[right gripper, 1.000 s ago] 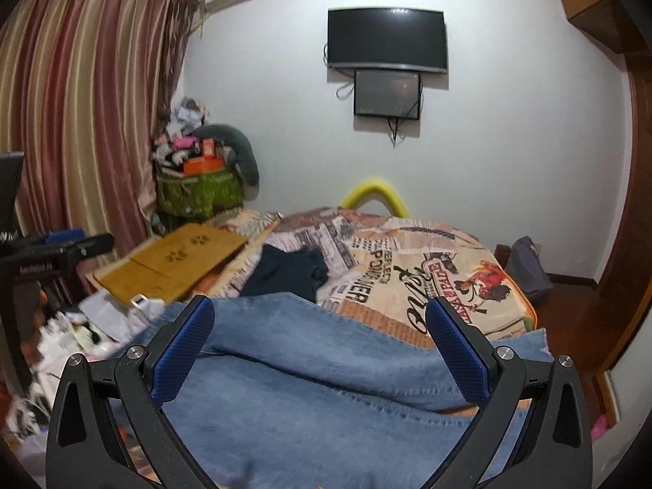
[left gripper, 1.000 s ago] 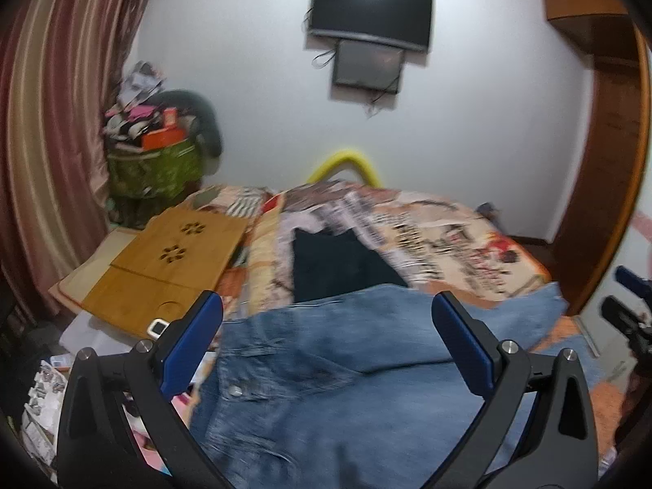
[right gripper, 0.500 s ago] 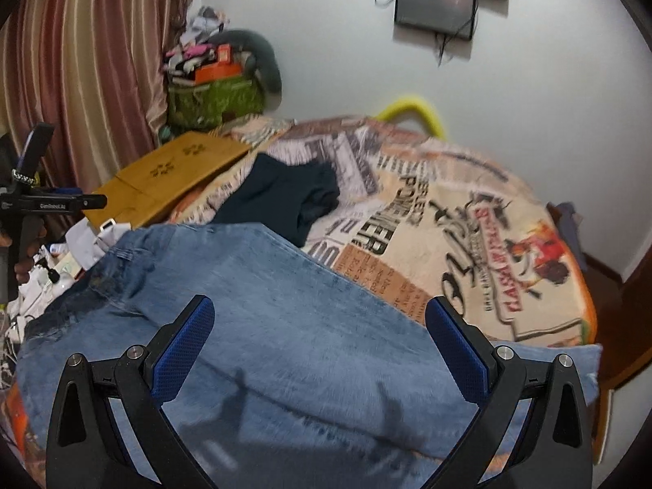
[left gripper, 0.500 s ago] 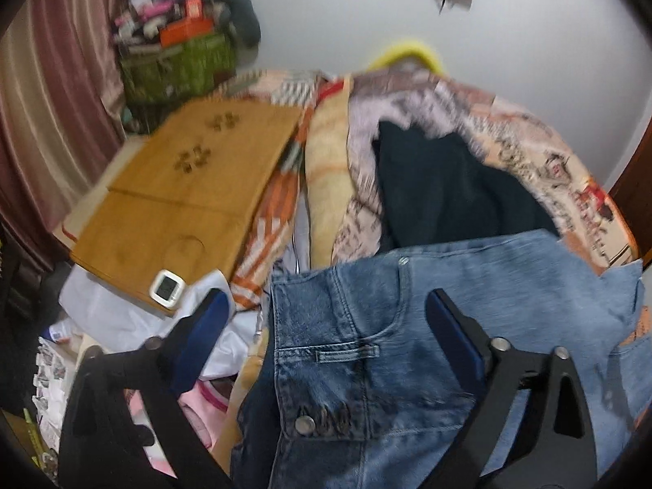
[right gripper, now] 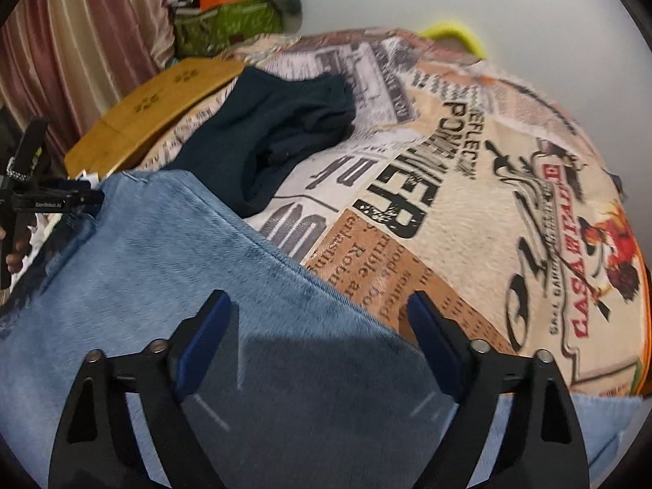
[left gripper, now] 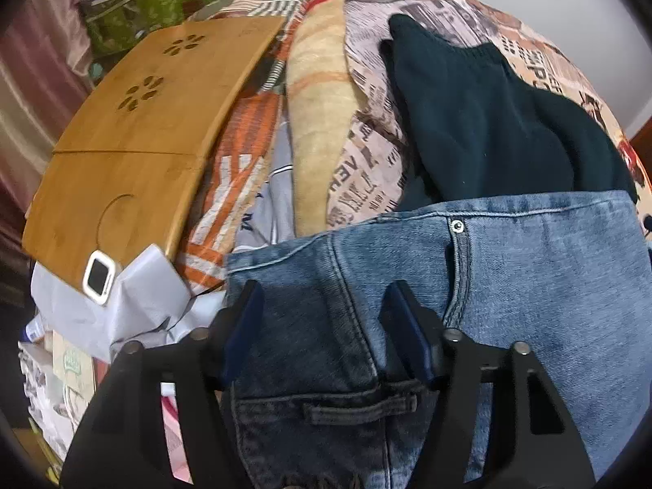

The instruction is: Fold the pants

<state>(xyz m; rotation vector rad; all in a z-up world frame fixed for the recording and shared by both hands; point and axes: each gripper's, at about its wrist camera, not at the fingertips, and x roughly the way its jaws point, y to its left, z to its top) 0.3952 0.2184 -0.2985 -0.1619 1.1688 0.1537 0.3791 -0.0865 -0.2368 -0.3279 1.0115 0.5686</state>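
Blue jeans [left gripper: 529, 285] lie across the near part of the bed, waist end to the left. My left gripper [left gripper: 326, 318] points down at the darker waist corner with its belt loop [left gripper: 358, 407]. Its jaws are closing, with denim lying between the blue pads but not pinched. In the right wrist view my right gripper [right gripper: 320, 326] hovers low over the far edge of a pale denim leg [right gripper: 163, 277]. These jaws are closing too, with flat cloth under the gap and nothing gripped.
A dark folded garment [left gripper: 489, 114] lies on the printed bedspread [right gripper: 448, 203] just beyond the jeans. To the left are a wooden lap tray [left gripper: 142, 122], a small white device [left gripper: 98, 275] and loose clutter. A hand holding a black tool [right gripper: 36, 203] shows at the left edge.
Both views have tipped from the far wall down onto the bed and come close to the jeans. Both pairs of fingers stand narrower than before, the left more so.
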